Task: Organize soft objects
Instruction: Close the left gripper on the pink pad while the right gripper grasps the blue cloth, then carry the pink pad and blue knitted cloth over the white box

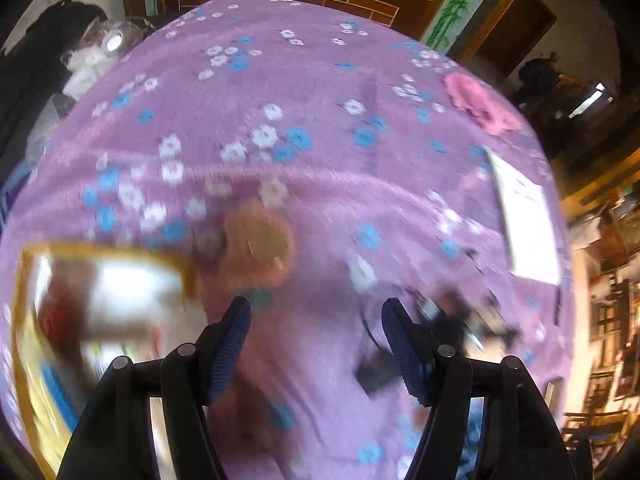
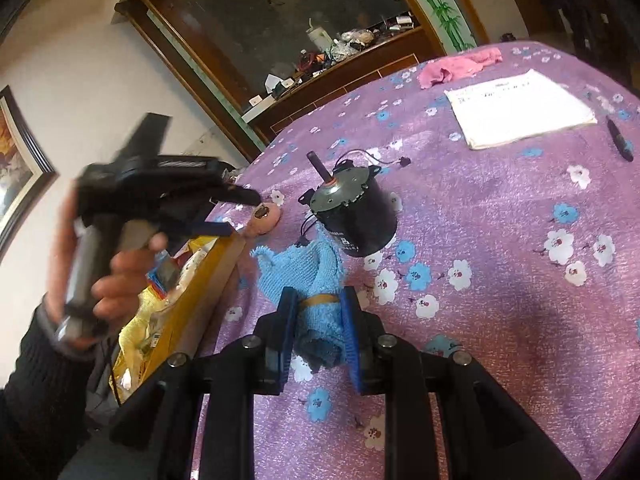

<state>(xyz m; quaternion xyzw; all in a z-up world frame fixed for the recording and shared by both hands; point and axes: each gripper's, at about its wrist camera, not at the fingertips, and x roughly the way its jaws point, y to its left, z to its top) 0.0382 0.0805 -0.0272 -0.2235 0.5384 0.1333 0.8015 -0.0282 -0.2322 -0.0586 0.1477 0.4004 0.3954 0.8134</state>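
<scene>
Right claw (image 2: 318, 334): closed on a rolled light-blue knitted cloth (image 2: 308, 268), the blue ribbed pads pressing it from both sides; a tan band wraps the roll between the fingers.
Blue cloth: its free end fans out on the table toward the motor, touching the motor's base.
Left claw (image 1: 316, 336): open, fingers well apart, nothing between them; this view is motion-blurred. In the right wrist view the same tool (image 2: 224, 212) is held in the person's left hand (image 2: 116, 280), its tips just beside the peach toy.
Peach soft toy (image 2: 265, 218): lies on the table near the tray's far corner; it shows as a blurred peach-brown shape (image 1: 260, 244) ahead of the left claw.
Electric motor (image 2: 352, 216): black cylinder with a grey end plate and a shaft tilted up-left, thin black leads trailing; a white label on its side shows a large "8", the rest too small to read.
Yellow-rimmed tray (image 2: 208, 276): at the table's left edge, holding mixed packets, print unreadable.
Pink cloth (image 2: 460, 65): crumpled near the far edge.
White printed sheet (image 2: 520, 108): flat, beyond the motor; its lines of text are illegible.
Black pen (image 2: 619, 140): just right of the sheet.
Table (image 2: 500, 280): covered in purple fabric with white and blue flowers.
</scene>
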